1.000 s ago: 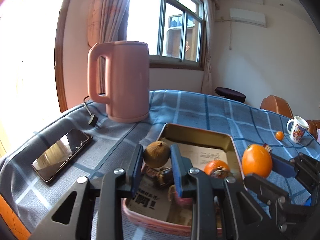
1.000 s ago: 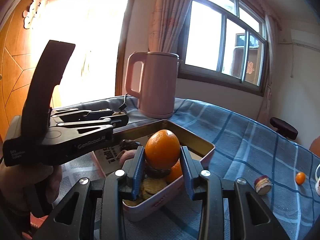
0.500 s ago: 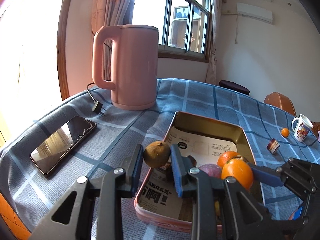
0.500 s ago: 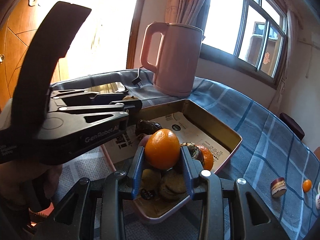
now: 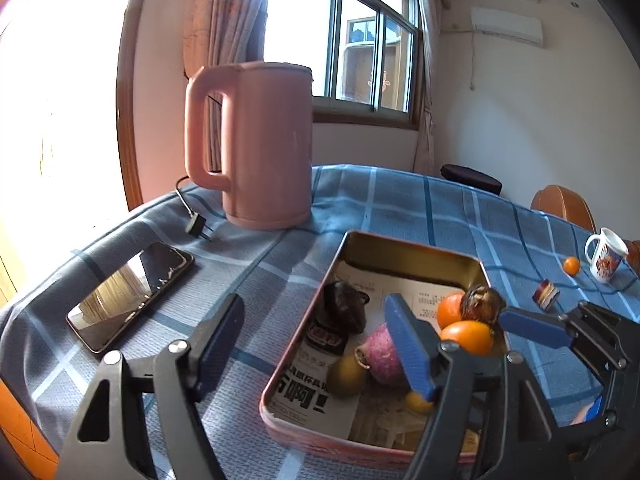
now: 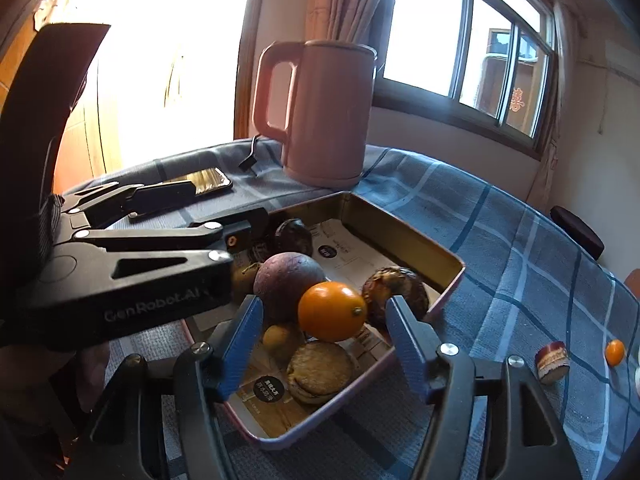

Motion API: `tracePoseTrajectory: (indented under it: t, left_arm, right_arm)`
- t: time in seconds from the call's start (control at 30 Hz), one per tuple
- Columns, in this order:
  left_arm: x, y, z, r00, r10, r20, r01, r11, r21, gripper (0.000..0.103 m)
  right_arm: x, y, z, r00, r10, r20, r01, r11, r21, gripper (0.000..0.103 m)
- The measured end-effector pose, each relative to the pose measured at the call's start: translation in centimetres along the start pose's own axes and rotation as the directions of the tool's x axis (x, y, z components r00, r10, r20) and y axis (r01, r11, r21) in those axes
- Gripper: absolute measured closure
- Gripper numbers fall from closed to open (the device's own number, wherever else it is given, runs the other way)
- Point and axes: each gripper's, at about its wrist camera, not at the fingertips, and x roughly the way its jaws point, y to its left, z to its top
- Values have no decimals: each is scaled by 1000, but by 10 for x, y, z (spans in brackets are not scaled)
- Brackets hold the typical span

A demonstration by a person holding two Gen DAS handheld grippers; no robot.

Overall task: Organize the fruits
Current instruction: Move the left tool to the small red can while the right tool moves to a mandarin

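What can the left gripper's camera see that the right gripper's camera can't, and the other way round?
Only the left view shows a mug on the far right, a wooden chair back and a wall air conditioner.

Only the right view shows a round biscuit near the tin's front and a wooden door on the left.

Both show the pink kettle, phone, the tin of fruit, the orange and the blue checked cloth. Both grippers' jaws are opening, gripping nothing.

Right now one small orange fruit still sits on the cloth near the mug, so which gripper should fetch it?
Probably the right gripper: its jaws are opening, and the small orange lies on its side of the tin.
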Motion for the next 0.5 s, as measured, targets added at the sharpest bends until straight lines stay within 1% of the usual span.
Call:
tracePoseTrajectory:
  t: [0.07, 0.13, 0.23, 0.33, 0.43, 0.5]
  left_arm:
    - [-5, -1, 4, 1000, 0, 12, 0, 1000, -8, 25]
    - [-10, -4, 7, 1000, -8, 29, 8, 1000, -15, 18]
    - [-15, -22, 13, 999, -37, 37, 37, 999, 3, 18]
    - [-17, -46, 17, 997, -66, 38, 65, 997, 38, 16]
    - [-17, -76, 19, 994, -106, 25, 103, 991, 84, 15]
    - [-16, -99, 19, 990, -141, 10, 139, 983, 119, 15]
  right_arm:
    - [-8, -9, -2, 1000, 12, 11, -12, 1000, 26, 37]
    - [-19, -20, -4, 1000, 2, 25, -3, 999, 52, 37]
    - [-40, -46, -8, 998, -25, 55, 19, 995, 102, 37]
    - [-59, -74, -16, 994, -87, 60, 79, 989, 127, 37]
    - [-74, -110, -28, 985, -170, 37, 162, 972, 168, 37]
    - [-81, -130, -36, 978, -207, 16, 200, 959, 204, 37]
